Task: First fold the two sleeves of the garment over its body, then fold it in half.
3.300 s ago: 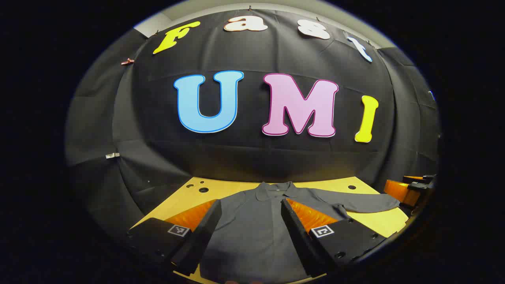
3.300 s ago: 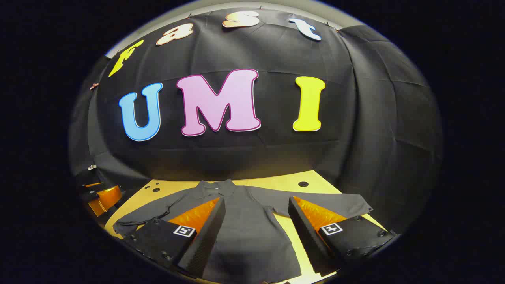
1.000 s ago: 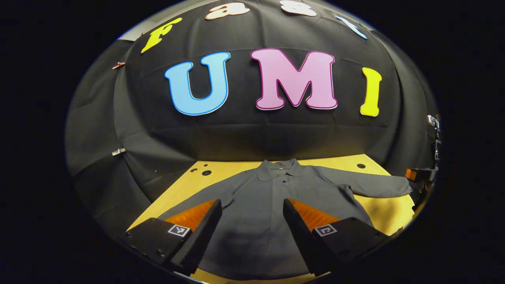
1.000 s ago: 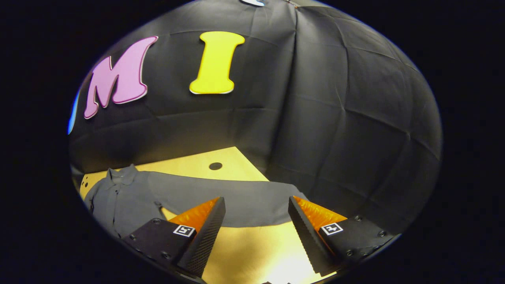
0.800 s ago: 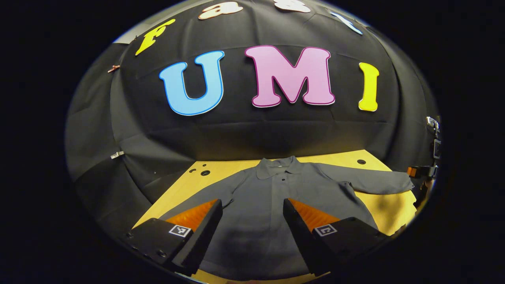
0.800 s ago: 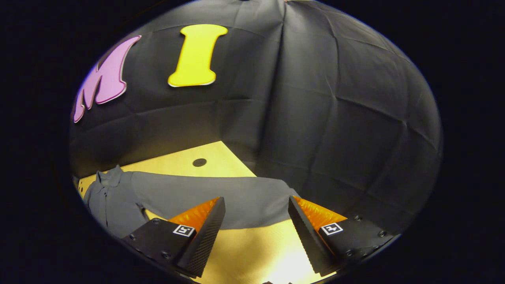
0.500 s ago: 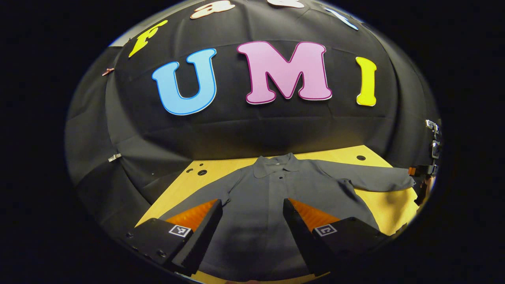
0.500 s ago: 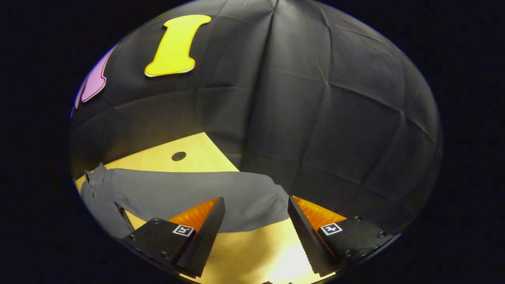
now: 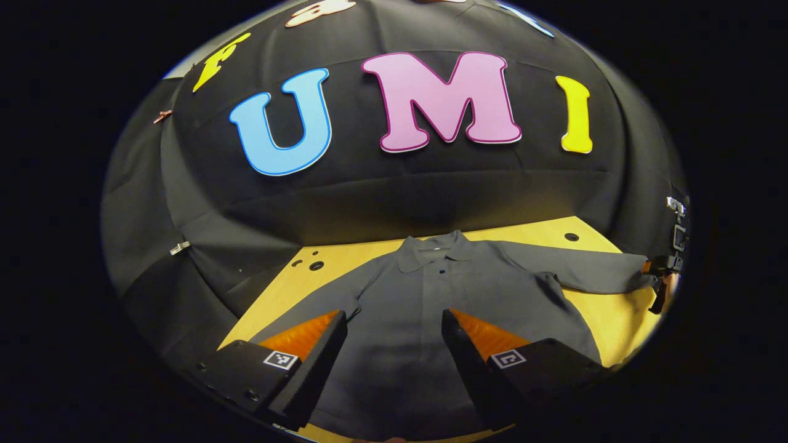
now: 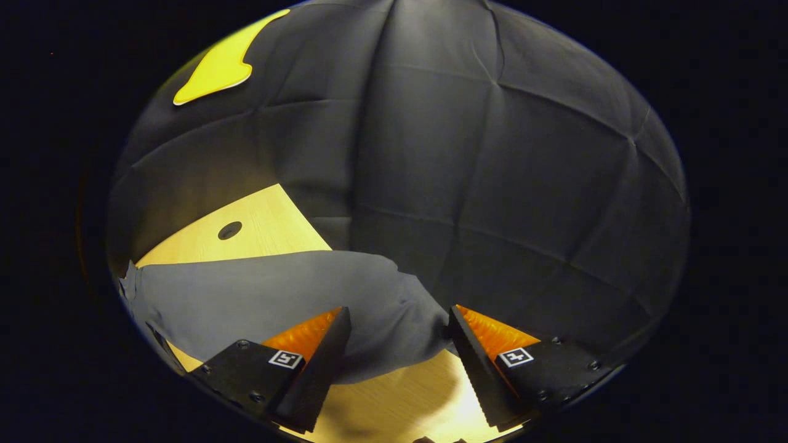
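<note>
- The left gripper (image 9: 394, 363) hangs over the lower body of the grey garment (image 9: 431, 320), its jaws spread wide and holding nothing. In the left gripper view the collar lies straight ahead of its fingers, and the front placket runs forward between them.
- The garment lies flat on the yellow table (image 9: 289, 289), front up. One sleeve trails off to the left of the left gripper's fingers; neither sleeve is folded over the body yet.
- The right sleeve (image 9: 585, 274) stretches away to the right of the left gripper, well apart from it, its long axis running crosswise out from the shoulder.
- The right gripper (image 10: 397, 351) is at that sleeve's cuff end (image 10: 394, 307), jaws spread, with the cuff lying between its fingers. The pictures do not show whether the fingers touch the cloth.
- My reading is that the right gripper is far nearer the cuff, so the first sleeve fold falls to it: close on the cuff, then carry it along the sleeve's own axis towards the body.
</note>
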Tool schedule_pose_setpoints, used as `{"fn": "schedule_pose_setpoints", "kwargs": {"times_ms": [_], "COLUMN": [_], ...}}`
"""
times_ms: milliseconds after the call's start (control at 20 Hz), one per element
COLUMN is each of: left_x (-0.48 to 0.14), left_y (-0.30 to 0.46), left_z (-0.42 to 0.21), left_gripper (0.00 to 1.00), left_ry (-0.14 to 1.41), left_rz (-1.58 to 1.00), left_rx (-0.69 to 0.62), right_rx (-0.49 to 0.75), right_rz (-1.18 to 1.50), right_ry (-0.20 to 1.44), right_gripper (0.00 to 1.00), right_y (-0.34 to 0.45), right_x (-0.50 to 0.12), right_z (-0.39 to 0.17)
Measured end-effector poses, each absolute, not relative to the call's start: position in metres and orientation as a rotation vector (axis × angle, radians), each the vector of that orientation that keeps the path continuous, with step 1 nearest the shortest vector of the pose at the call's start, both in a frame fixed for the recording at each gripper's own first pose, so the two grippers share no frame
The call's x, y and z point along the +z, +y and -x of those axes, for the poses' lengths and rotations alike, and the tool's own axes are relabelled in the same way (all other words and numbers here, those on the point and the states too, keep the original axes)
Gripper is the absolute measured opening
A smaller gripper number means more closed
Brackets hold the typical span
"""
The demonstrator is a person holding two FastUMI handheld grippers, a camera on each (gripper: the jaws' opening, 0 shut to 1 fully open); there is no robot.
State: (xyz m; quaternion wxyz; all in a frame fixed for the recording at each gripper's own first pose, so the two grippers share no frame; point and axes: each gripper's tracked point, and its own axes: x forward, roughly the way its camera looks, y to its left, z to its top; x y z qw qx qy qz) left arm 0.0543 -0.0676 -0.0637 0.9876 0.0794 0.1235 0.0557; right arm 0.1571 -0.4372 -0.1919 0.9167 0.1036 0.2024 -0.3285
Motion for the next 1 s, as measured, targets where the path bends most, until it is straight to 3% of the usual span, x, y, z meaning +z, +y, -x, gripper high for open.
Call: {"fn": "schedule_pose_setpoints", "kwargs": {"times_ms": [300, 400, 450, 950, 1000], "left_x": [-0.074, -0.076, -0.078, -0.087, -0.088], "left_y": [-0.072, -0.077, -0.079, -0.084, -0.083], "left_z": [-0.059, -0.06, -0.06, -0.056, -0.056], "left_gripper": [0.98, 0.98, 0.98, 0.98, 0.98], "left_ry": [0.278, 0.289, 0.29, 0.317, 0.319], "left_rz": [-0.159, -0.157, -0.155, -0.137, -0.136], "left_rx": [0.114, 0.108, 0.104, 0.103, 0.104], "right_rx": [-0.648, -0.642, -0.644, -0.674, -0.68], "right_rz": [-0.2, -0.196, -0.19, -0.149, -0.137], "right_ry": [0.455, 0.455, 0.454, 0.465, 0.461], "right_gripper": [0.98, 0.89, 0.77, 0.8, 0.76], "right_y": [-0.435, -0.434, -0.433, -0.432, -0.431], "right_x": [-0.211, -0.209, -0.209, -0.209, -0.209], "right_z": [-0.163, -0.166, -0.166, -0.165, -0.164]}}
